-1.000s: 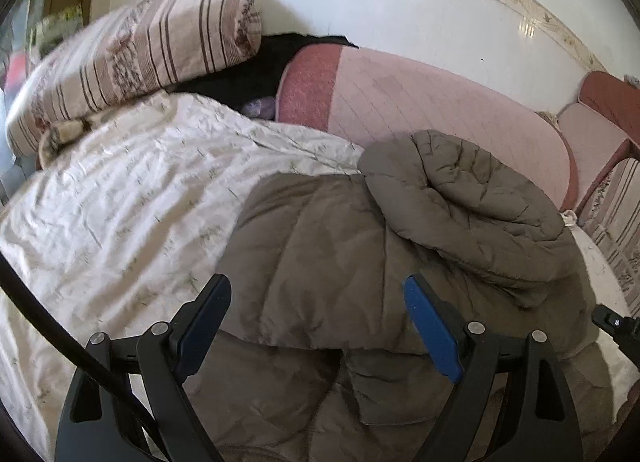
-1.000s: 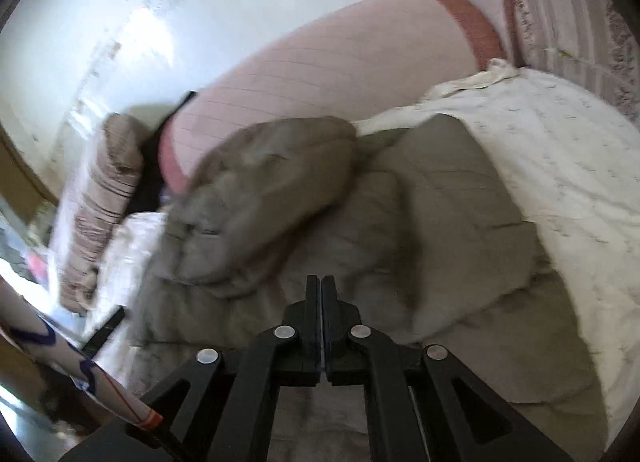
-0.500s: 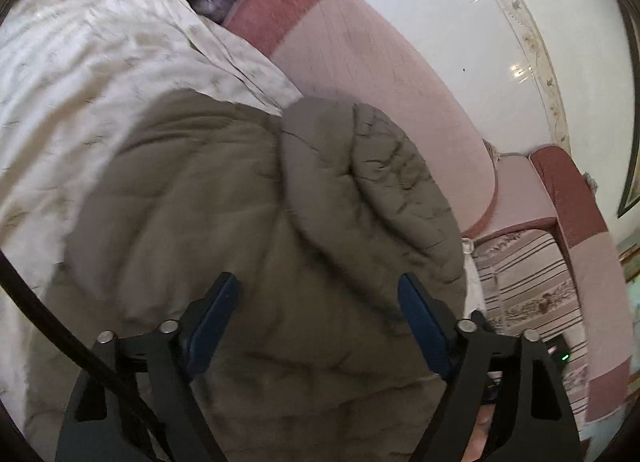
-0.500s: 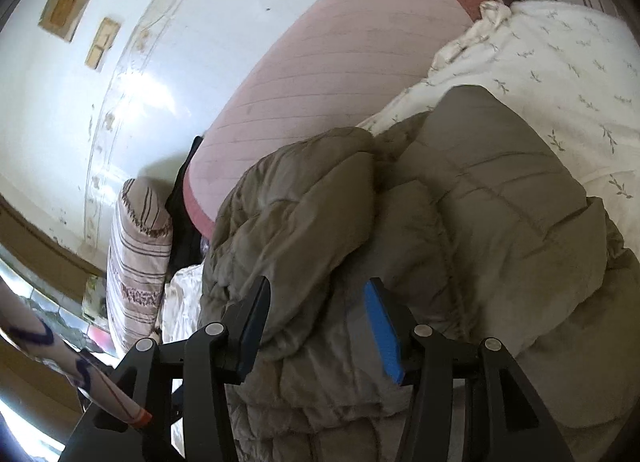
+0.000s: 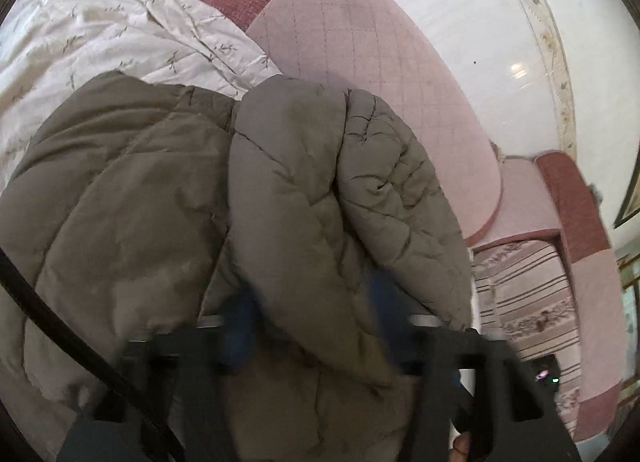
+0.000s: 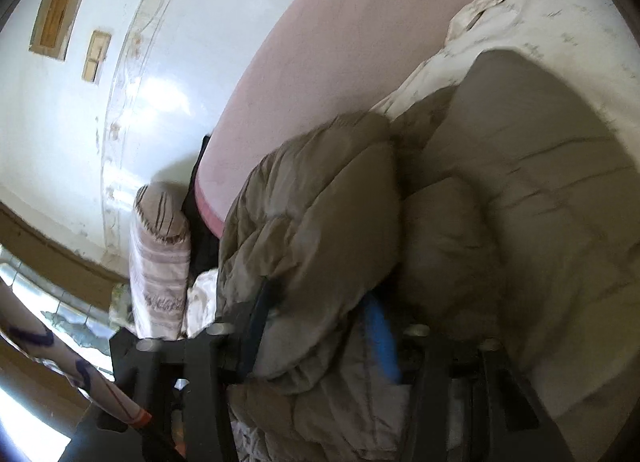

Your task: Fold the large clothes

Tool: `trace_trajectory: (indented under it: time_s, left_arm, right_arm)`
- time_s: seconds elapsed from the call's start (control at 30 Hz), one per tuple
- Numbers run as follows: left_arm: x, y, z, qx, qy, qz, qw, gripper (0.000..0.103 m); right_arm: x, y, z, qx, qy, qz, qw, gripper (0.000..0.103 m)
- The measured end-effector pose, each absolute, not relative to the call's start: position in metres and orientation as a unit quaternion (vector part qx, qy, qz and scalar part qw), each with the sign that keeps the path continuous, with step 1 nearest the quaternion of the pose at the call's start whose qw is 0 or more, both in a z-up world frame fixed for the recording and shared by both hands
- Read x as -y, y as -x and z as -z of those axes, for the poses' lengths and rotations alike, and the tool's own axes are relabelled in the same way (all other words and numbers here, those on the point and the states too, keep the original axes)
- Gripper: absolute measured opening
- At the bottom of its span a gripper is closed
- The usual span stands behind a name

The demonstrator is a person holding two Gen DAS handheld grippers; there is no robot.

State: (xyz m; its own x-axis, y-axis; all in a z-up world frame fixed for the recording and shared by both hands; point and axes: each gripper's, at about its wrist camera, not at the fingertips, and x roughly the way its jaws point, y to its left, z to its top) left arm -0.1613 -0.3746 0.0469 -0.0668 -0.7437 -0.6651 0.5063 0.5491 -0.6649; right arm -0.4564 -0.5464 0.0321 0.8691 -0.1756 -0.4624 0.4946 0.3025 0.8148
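Left wrist view, jacket: the grey-brown padded jacket (image 5: 168, 198) lies on a white leaf-print quilt (image 5: 80, 34), filling the frame from 9 to 4 o'clock, with a thick fold heaped at centre.
Left wrist view, gripper: the left gripper (image 5: 316, 326) at 6 o'clock has its jaws closing, a puffy fold of jacket between the blue pads; motion blur hides whether they press yet.
Left wrist view, surroundings: pink headboard (image 5: 380, 74) from 12 to 3 o'clock.
Right wrist view, jacket: the same jacket (image 6: 520, 202) spreads from centre to 4 o'clock.
Right wrist view, gripper: the right gripper (image 6: 320, 326) at 6 o'clock, jaws closing round a bulky fold; the pads appear to bite it.
Right wrist view, surroundings: striped pillow (image 6: 160, 254) at 9 o'clock.
Doing it well: I judge both grips should catch all layers, then lift evenly so the padding doesn't slip.
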Motion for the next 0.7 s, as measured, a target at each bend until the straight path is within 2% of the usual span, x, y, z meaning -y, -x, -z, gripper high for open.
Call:
trace_trajectory:
  time_s: [0.03, 0.17, 0.4, 0.53, 0.63, 0.7]
  left_arm:
    - [0.376, 0.164, -0.048, -0.565, 0.097, 0.467, 0.673, 0.012]
    - [0.359, 0.186, -0.072, -0.514, 0.067, 0.477, 0.71, 0.012]
    - [0.304, 0.224, -0.099, -0.48, 0.047, 0.493, 0.724, 0.012]
    - [0.285, 0.248, -0.077, -0.461, -0.01, 0.482, 0.745, 0.015]
    - [0.29, 0.248, -0.045, -0.471, -0.038, 0.462, 0.751, 0.028]
    - [0.287, 0.247, -0.034, -0.465, -0.028, 0.466, 0.752, 0.03]
  right_arm:
    - [0.545, 0.456, -0.033, -0.154, -0.548, 0.216, 0.794, 0.01]
    - [0.532, 0.463, -0.056, -0.156, -0.521, 0.223, 0.809, 0.009]
    - [0.484, 0.489, -0.103, -0.181, -0.466, 0.232, 0.834, 0.009]
    - [0.46, 0.496, -0.071, -0.228, -0.467, 0.265, 0.812, 0.009]
    - [0.467, 0.486, -0.02, -0.27, -0.462, 0.293, 0.792, 0.009]
    - [0.471, 0.485, -0.004, -0.261, -0.469, 0.294, 0.791, 0.009]
